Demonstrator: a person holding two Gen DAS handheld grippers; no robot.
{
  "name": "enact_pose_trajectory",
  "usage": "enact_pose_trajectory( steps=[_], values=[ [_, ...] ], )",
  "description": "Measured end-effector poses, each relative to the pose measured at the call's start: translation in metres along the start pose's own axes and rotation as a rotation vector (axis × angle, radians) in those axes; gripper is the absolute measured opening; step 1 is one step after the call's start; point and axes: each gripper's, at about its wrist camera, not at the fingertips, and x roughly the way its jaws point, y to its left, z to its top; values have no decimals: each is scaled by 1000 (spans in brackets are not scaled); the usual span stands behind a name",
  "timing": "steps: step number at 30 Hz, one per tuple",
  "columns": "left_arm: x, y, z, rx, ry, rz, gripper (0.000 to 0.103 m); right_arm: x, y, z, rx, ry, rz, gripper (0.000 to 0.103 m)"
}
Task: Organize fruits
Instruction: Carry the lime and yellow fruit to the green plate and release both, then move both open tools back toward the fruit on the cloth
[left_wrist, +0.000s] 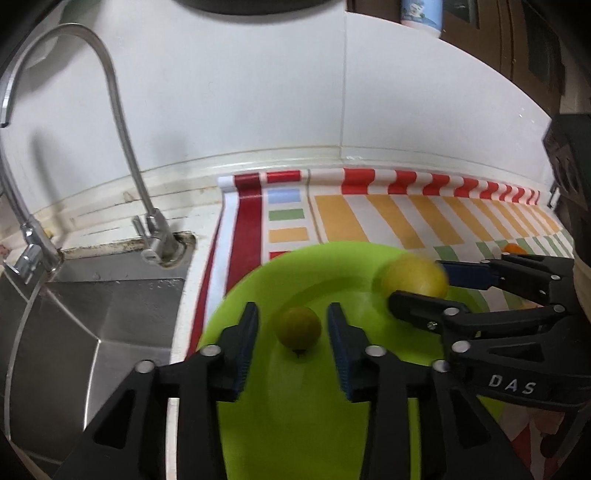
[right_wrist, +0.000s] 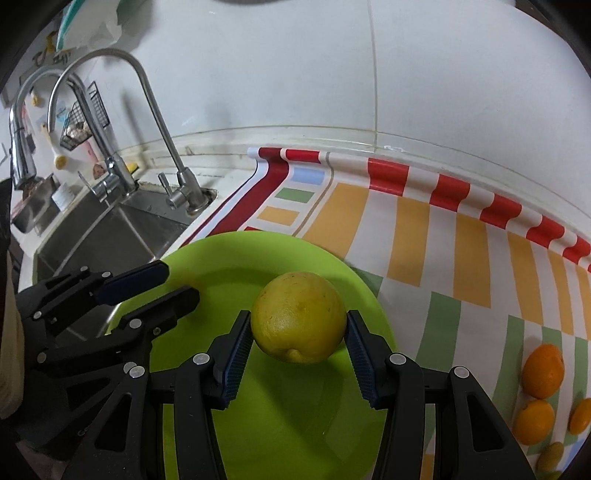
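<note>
Nearest in the left wrist view, the left gripper hangs low over a green plate, its jaws partly apart with a small greenish-yellow fruit between them; a clear gap shows on each side of the fruit, so the blue pads do not press on it, and the fruit seems to rest on the plate with its small dark shadow just under it. In the right wrist view the right gripper is closed on a large yellow lemon, both ribbed pads touching its sides, and the lemon is held above the plate, casting a soft shadow on the green surface below. The two grippers are close together over the same plate, the left one showing at the lemon's left and the right one at the small fruit's right, with the lemon blurred there. The plate lies on a striped cloth of orange, green and red bands spread on the counter. Right of the plate, well apart from it, three oranges lie on the cloth near the picture's edge. Left of the plate is a steel sink, and behind it two curved taps rise against the white tiled wall.
</note>
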Motion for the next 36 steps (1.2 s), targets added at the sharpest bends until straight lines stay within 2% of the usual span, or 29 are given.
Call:
enact_pose_trajectory(
  steps=[1, 3, 11, 14, 24, 26, 36],
  values=[
    [-2, 1, 1, -3, -1, 10, 47, -2, 0, 0, 1, -7, 3, 53],
    [-8, 3, 3, -13, -10, 25, 49, -8, 1, 2, -4, -30, 0, 56],
    [-49, 0, 4, -33, -65, 68, 61, -50, 6, -2, -30, -114, -25, 57],
    [-65, -4, 3, -45, -87, 67, 66, -70, 8, -7, -28, -147, -38, 62],
    [-115, -26, -7, -37, -157, 108, 75, -128, 7, -33, -32, -224, -78, 62],
    [-123, -30, -10, -49, -169, 123, 80, -138, 7, -39, -34, -238, -85, 63],
    [-165, -60, -23, -46, -234, 117, 88, -186, -6, -68, 0, -301, -148, 75]
  ],
)
